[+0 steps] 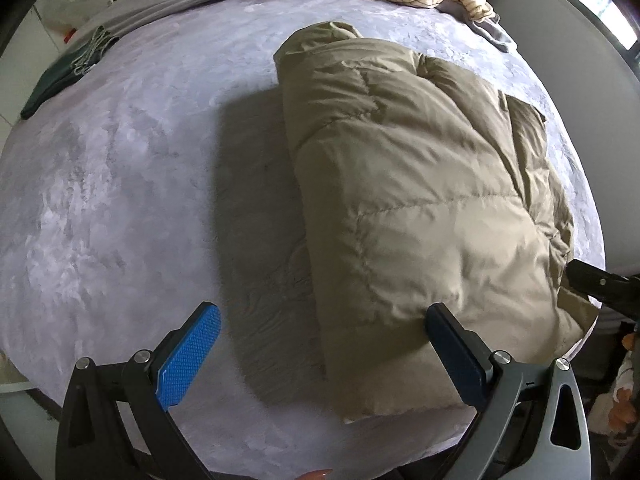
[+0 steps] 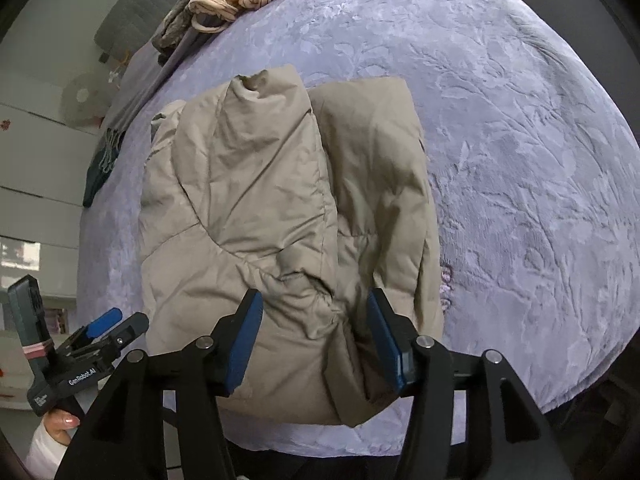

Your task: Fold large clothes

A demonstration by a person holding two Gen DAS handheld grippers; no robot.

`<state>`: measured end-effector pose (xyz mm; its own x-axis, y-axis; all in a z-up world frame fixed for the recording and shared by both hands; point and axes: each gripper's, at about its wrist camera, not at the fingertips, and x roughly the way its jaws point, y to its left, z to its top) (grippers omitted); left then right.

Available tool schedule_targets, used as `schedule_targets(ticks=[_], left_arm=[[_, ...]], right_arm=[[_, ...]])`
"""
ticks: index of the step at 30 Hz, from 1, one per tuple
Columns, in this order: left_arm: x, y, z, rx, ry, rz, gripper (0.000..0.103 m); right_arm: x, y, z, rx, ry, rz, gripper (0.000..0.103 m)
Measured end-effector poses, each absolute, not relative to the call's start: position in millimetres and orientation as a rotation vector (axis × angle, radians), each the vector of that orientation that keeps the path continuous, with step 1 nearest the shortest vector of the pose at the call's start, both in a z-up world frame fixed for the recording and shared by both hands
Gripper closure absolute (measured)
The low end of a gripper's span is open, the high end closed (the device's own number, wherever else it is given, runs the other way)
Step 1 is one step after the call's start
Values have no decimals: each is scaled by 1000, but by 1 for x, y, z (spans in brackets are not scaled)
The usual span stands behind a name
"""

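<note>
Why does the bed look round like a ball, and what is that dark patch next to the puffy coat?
Left wrist view: the fisheye lens bends the bed into a dome, and the dark patch is the shadow beside the coat, so light comes from the right. Right wrist view: same bulge, corners go black, softer even light on the coat.

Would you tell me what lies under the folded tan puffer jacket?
The tan puffer jacket rests on the lavender bedspread. Its folded-in layers are covered, and anything else beneath cannot be seen.

A puffy khaki down jacket (image 2: 256, 216) lies folded lengthwise — sides turned in — on the lavender bedspread (image 2: 520, 160).
</note>
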<state>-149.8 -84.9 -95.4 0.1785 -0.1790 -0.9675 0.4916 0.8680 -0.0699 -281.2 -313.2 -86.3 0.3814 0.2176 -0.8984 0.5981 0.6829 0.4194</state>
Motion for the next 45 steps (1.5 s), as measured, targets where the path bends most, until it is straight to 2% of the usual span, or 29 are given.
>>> schedule_targets(ticks=[7, 9, 22, 24, 34, 45], left_arm=[[-156, -70, -96, 310, 1305, -484, 1], [-157, -65, -95, 308, 1300, -489, 1], [-160, -37, -84, 270, 1275, -526, 1], [-157, -39, -86, 260, 1284, -525, 1], [-125, -81, -89, 170, 1327, -485, 1], [-82, -105, -115, 65, 1391, -505, 1]], right_arm=[[-289, -296, -73, 799, 1152, -306, 38], [-294, -291, -68, 801, 1132, -318, 31], [-321, -262, -47, 796, 1057, -384, 29], [-319, -265, -46, 797, 1060, -382, 20], [-297, -321, -60, 820, 1110, -347, 20], [-266, -393, -101, 970, 1107, -257, 20]])
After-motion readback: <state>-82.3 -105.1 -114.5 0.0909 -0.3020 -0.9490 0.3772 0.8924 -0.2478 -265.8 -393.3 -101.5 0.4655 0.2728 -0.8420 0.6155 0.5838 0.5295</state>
